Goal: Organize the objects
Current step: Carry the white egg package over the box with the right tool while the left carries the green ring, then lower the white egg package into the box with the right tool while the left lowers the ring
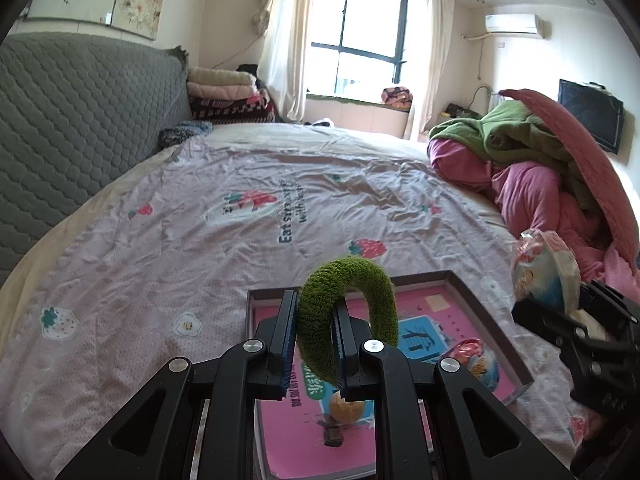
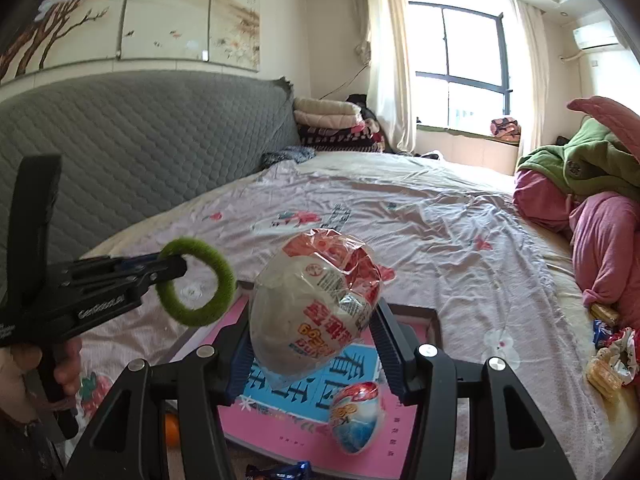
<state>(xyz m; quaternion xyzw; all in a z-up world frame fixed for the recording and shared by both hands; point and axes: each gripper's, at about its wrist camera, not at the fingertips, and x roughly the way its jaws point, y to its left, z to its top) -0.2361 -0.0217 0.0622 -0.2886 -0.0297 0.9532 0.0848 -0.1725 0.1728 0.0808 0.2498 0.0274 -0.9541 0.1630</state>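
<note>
A: What is the left gripper [image 1: 314, 344] holding?
B: It is clamping a green fuzzy ring [image 1: 349, 320] above the pink tray [image 1: 490, 312].
A: And the right gripper [image 2: 310, 346]?
B: It is gripping a wrapped egg-shaped snack [image 2: 312, 304]; another wrapped egg [image 2: 356, 418] is lying in the tray just below its fingers.

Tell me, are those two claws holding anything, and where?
Left gripper pinches the green fuzzy ring across its band. Right gripper squeezes the wrapped snack packet by its sides.
</note>
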